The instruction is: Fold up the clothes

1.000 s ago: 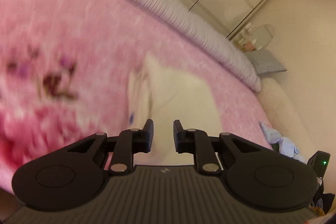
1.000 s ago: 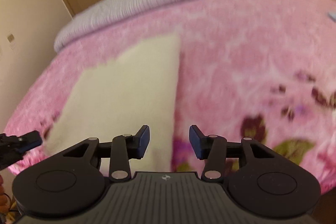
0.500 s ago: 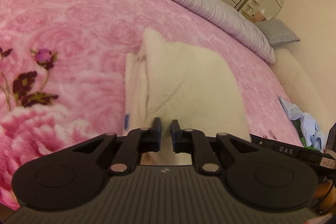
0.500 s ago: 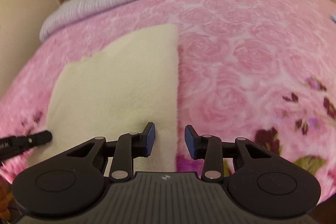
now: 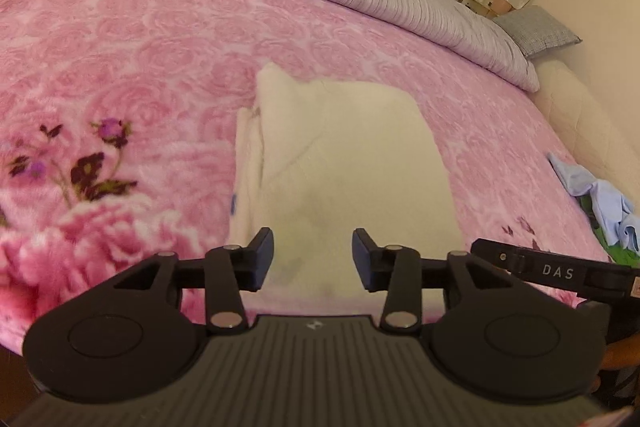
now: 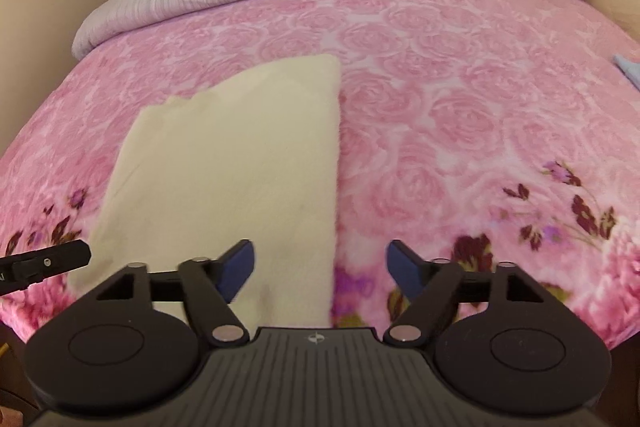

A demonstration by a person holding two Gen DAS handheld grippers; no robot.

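Lying flat on the pink blanket (image 5: 140, 39) of the bed, the cream garment (image 5: 352, 155) is looking nearly folded, its layered edge at nine o'clock still uneven. Blue clothes (image 5: 592, 195) are waiting at three o'clock. Nothing is blocking it. The left tool (image 5: 313, 259) and right tool (image 6: 320, 269) are both opening, holding nothing.

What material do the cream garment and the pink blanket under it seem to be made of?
The cream garment looks like soft fleece or plush: a matt, slightly fuzzy surface with thick, rounded folded edges. The pink blanket seems to be plush, velvety fleece: a printed rose pattern with a faint sheen and a fuzzy pile. The exact fibre of either cannot be told from the pictures.
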